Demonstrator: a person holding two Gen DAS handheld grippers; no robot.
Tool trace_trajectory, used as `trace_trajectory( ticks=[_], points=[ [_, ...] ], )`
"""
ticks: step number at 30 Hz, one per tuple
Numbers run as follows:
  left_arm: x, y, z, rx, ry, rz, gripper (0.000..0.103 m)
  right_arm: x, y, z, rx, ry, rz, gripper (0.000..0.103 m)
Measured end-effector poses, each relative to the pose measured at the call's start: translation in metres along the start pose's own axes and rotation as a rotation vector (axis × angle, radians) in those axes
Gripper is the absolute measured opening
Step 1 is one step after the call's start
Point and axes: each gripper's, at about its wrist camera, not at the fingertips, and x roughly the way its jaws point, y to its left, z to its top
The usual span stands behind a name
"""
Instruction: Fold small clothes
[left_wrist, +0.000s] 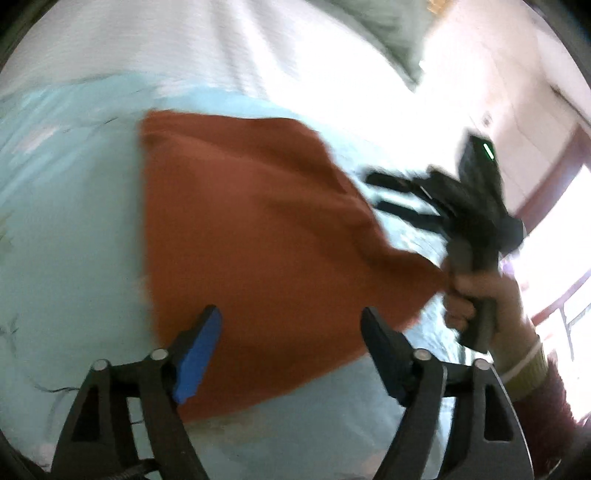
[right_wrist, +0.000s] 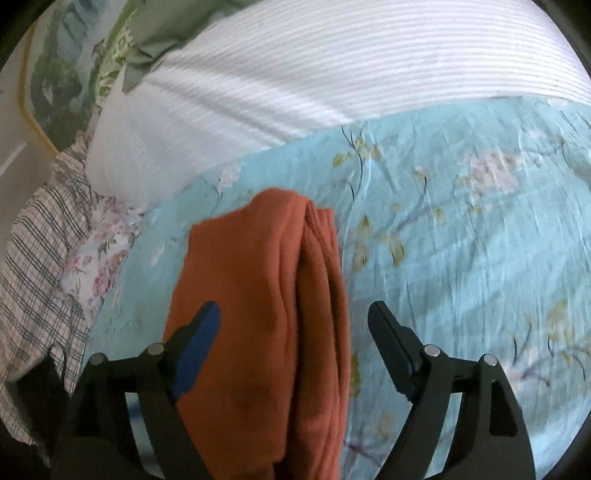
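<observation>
A rust-orange cloth (left_wrist: 251, 236) lies on a pale blue flowered bedspread (left_wrist: 66, 206) and fills the middle of the left wrist view, spread fairly flat with one corner drawn out toward the right edge of the frame. The left gripper (left_wrist: 291, 321) hangs over its lower edge with its fingers (left_wrist: 201, 347) wide apart and nothing pinched between them; the cloth shows through the gap but does not meet the pads. At the right of that same view a hand (left_wrist: 476, 291) grips the handle of the right gripper (left_wrist: 373, 192), whose dark fingers point toward the left of the frame, just beyond the cloth's drawn-out corner; that part is blurred. In the right wrist view the cloth (right_wrist: 266, 295) shows as a folded, ridged stack running from the centre to the bottom of the frame, and the right gripper (right_wrist: 295, 314) stands spread wide over it, holding nothing. A white striped cover (right_wrist: 332, 74) crosses the top of that view, and a plaid fabric (right_wrist: 40, 258) lies at the left edge.
</observation>
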Motion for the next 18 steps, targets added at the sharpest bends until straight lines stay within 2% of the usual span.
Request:
trace_trajectory(
  ticks=[4, 8, 11, 14, 15, 17, 18],
  points=[
    [0.005, 0.053, 0.023, -0.132, 0.019, 0.018, 0.081, 0.012, -0.003, -0.008, 0.011, 0.082, -0.001, 0.083],
    [0.02, 0.099, 0.043, -0.275, 0.039, -0.054, 0.081, 0.029, -0.008, -0.004, 0.064, 0.142, 0.049, 0.083],
    [0.038, 0.108, 0.048, -0.3, 0.081, -0.088, 0.081, 0.037, -0.011, -0.001, 0.098, 0.171, 0.105, 0.083],
    [0.043, 0.102, 0.048, -0.281, 0.082, -0.099, 0.079, 0.047, -0.012, -0.003, 0.104, 0.207, 0.101, 0.081],
    [0.048, 0.101, 0.05, -0.272, 0.091, -0.108, 0.077, 0.05, -0.011, -0.004, 0.106, 0.219, 0.094, 0.078],
    [0.067, 0.097, 0.054, -0.26, 0.135, -0.144, 0.049, 0.054, -0.011, -0.008, 0.104, 0.226, 0.086, 0.051],
    [0.072, 0.096, 0.051, -0.269, 0.151, -0.145, 0.043, 0.057, -0.01, -0.011, 0.111, 0.233, 0.09, 0.047]
  ],
)
